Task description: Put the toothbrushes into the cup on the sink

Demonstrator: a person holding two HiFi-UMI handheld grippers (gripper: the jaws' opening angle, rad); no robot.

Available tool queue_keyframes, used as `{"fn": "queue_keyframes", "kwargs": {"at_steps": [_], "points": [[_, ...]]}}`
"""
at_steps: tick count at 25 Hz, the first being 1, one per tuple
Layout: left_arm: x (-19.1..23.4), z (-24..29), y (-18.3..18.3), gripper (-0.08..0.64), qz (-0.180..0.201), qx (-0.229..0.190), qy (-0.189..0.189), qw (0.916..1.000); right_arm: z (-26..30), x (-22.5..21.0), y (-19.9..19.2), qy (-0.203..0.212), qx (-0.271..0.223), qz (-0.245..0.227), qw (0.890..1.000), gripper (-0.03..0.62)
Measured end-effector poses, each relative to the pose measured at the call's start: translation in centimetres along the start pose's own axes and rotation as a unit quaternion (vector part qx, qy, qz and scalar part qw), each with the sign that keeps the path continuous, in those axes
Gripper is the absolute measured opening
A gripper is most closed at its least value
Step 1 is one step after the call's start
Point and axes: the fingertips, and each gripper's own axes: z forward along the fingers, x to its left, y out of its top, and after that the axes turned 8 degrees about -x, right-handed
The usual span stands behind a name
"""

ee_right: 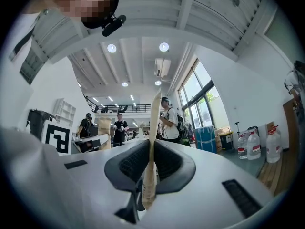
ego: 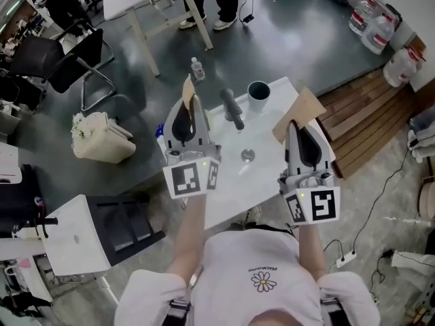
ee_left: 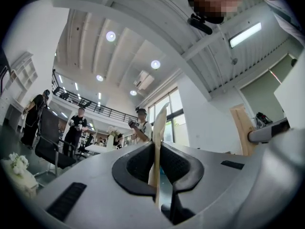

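Observation:
In the head view my left gripper (ego: 185,107) is held over the left edge of the white sink top (ego: 272,175), shut on a narrow tan paper packet (ego: 188,89) that sticks up past its tips. My right gripper (ego: 300,129) is over the right edge, shut on a wider tan packet (ego: 300,113). Each gripper view shows its packet edge-on between the pads, left (ee_left: 156,147) and right (ee_right: 151,142). No bare toothbrush shows. A dark cup (ego: 258,92) stands at the far side of the sink top, beyond and between the two grippers, beside a black faucet (ego: 232,108).
A round drain (ego: 248,155) lies mid-sink. A small bottle (ego: 197,67) stands on the floor beyond. A pale bag (ego: 100,137) and a black chair (ego: 64,60) are at left, a wooden pallet (ego: 357,117) and water jugs (ego: 370,17) at right. People stand in the background.

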Motion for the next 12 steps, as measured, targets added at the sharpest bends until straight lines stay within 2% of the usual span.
{"fn": "queue_keyframes", "kwargs": {"at_steps": [5,8,12], "points": [[0.9,0.2,-5.0,0.035,0.015,0.023,0.0,0.9996,0.0,-0.6,-1.0,-0.004,0.013,0.001,1.0,0.026],[1.8,0.1,-7.8,0.035,0.012,0.044,0.009,0.9989,0.1,-0.5,-1.5,-0.004,0.022,0.001,1.0,0.026],[2.8,-0.4,-9.7,0.035,0.004,0.05,0.02,0.9986,0.5,-0.2,-2.2,0.006,0.031,0.001,1.0,0.026]]}}
